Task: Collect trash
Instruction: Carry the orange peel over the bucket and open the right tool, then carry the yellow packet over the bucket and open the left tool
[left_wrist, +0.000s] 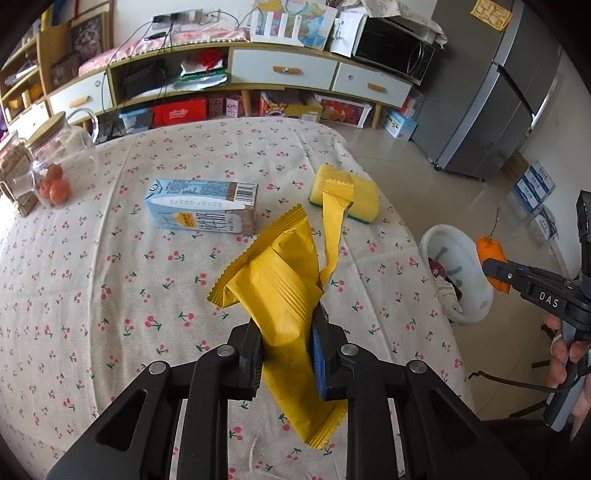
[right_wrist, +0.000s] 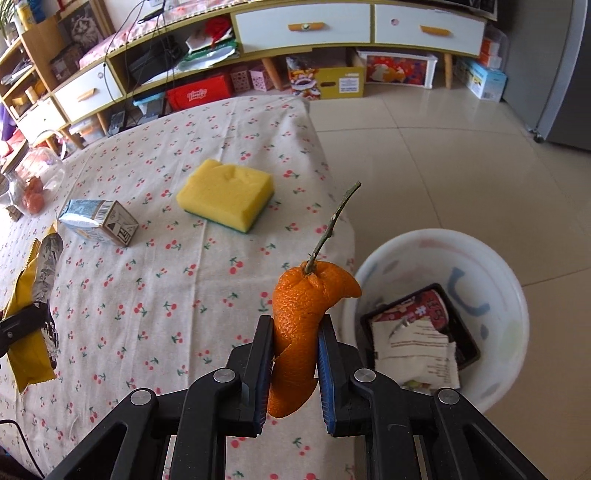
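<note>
Pinching orange peel (right_wrist: 295, 332) in the right gripper (right_wrist: 293, 354), stem up, near the table edge and left of the white bin (right_wrist: 513, 295), ready to drop. Clamping a torn yellow wrapper (left_wrist: 280, 306) in the left gripper (left_wrist: 286, 350), lifted off the cherry-print cloth (left_wrist: 110, 295). Carton (left_wrist: 201, 206) and sponge (right_wrist: 225, 194) lying farther off; cabinet (left_wrist: 284, 70) and fridge (left_wrist: 517, 92) beyond.
</note>
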